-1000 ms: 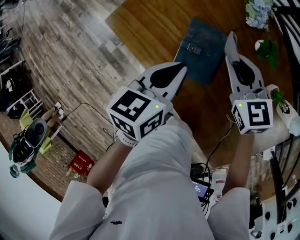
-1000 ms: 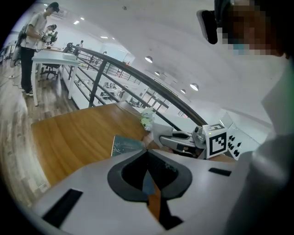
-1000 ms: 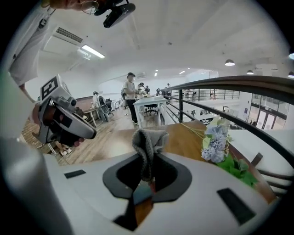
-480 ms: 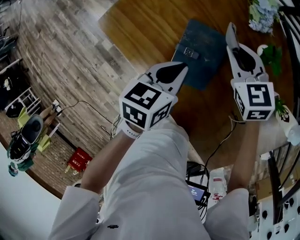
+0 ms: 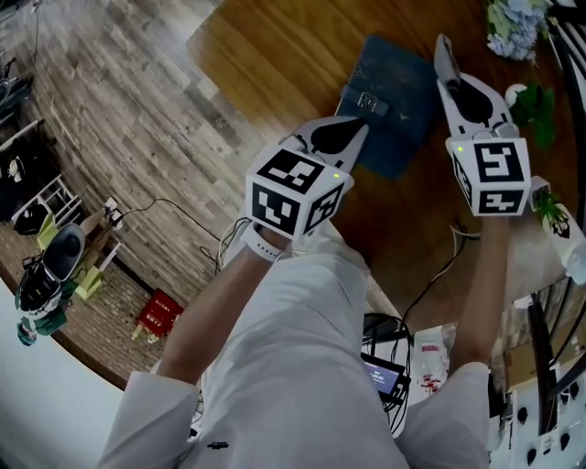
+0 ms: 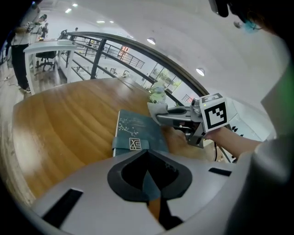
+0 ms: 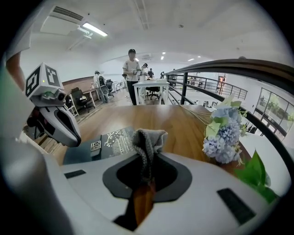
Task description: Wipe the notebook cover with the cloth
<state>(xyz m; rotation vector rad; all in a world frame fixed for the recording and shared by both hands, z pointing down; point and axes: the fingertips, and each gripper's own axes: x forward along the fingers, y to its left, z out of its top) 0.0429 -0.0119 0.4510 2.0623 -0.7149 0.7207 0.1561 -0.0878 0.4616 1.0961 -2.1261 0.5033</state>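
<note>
Wooden table (image 5: 265, 46) bears the notebook (image 5: 403, 87) beside plank flooring (image 5: 110, 119).

The lower end of the grey cloth (image 7: 148, 137) was buried between the right gripper's (image 7: 146, 181) jaws. In that gripper's view its body covered the near edge of the dark blue notebook (image 7: 98, 144). The white print on the cover was too small to read. In the head view the left gripper (image 5: 360, 124) hid the notebook's near corner, the cloth could not be made out at the right gripper's tip, and the top edge cut off the blue flowers (image 5: 511, 23).
</note>
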